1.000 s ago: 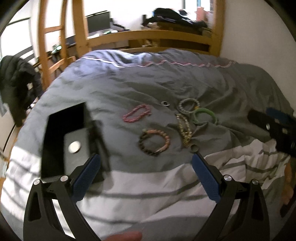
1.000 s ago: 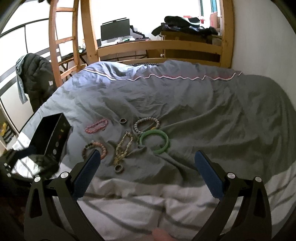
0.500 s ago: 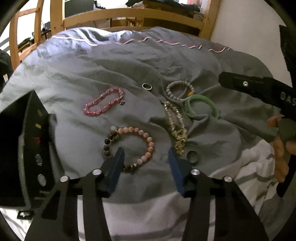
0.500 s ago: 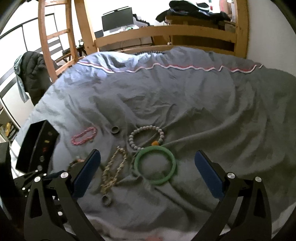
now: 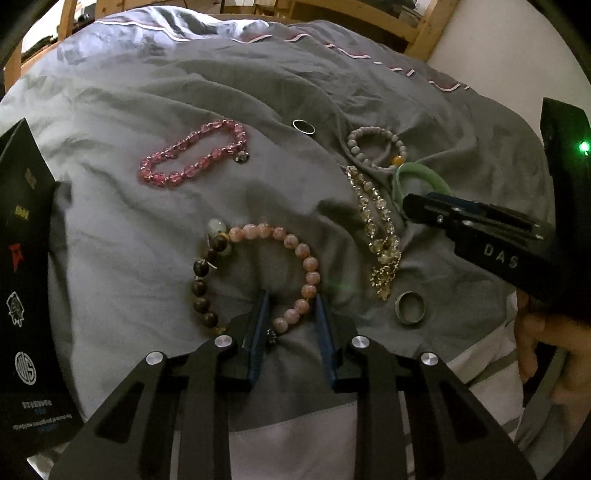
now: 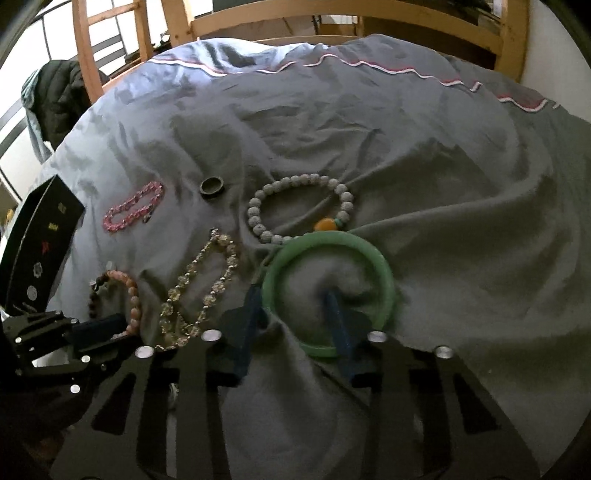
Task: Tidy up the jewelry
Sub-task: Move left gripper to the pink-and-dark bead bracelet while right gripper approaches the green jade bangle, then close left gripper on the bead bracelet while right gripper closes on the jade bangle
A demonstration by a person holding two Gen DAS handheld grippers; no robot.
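Several pieces of jewelry lie on a grey duvet. My left gripper point(image 5: 290, 297) is down on the duvet, its narrowed jaws straddling the near arc of a pink-and-brown bead bracelet point(image 5: 308, 266), with gaps on both sides. My right gripper point(image 6: 293, 301) straddles the near-left rim of a green bangle point(image 6: 369, 245), one finger inside the ring, one outside, not closed on it. A magenta bead bracelet point(image 5: 192, 155), a grey bead bracelet point(image 6: 295, 184), a crystal chain point(image 6: 207, 273) and two rings point(image 5: 410, 307) point(image 6: 211, 185) lie around them.
A black box point(image 5: 22, 258) stands at the left on the duvet point(image 5: 147, 92); it also shows in the right wrist view point(image 6: 40, 236). A wooden bed frame point(image 6: 332, 22) runs behind, with a dark jacket point(image 6: 59, 92) hanging at far left. A white wall is on the right.
Both grippers have dropped down and forward onto the duvet and narrowed: the left around the pink-and-brown bracelet's near arc, the right around the green bangle's rim.
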